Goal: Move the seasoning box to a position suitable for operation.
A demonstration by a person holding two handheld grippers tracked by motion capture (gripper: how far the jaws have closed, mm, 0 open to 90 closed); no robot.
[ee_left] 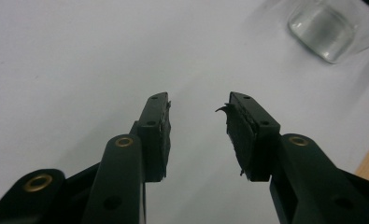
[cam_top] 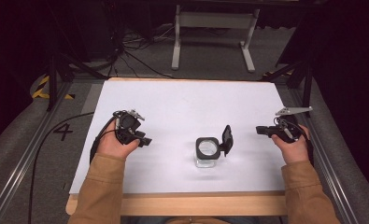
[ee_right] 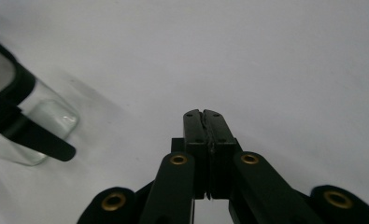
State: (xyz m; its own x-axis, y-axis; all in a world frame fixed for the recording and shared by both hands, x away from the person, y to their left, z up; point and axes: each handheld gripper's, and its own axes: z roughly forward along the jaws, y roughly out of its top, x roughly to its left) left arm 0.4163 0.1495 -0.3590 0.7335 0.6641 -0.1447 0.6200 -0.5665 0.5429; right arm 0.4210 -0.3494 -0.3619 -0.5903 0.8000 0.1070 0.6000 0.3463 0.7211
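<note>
Just one glass jar [cam_top: 207, 151], lid open, between two grippers.

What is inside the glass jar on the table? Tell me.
The glass jar stands with its black lid flipped open. Through the mouth and the clear walls nothing shows inside; it looks empty. A clear liquid could not be ruled out.

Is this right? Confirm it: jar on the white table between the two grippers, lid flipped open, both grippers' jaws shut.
Not quite. The left gripper has its jaws apart, as the left gripper view shows. The right gripper is shut, and the jar stands on the table with its lid open.
</note>
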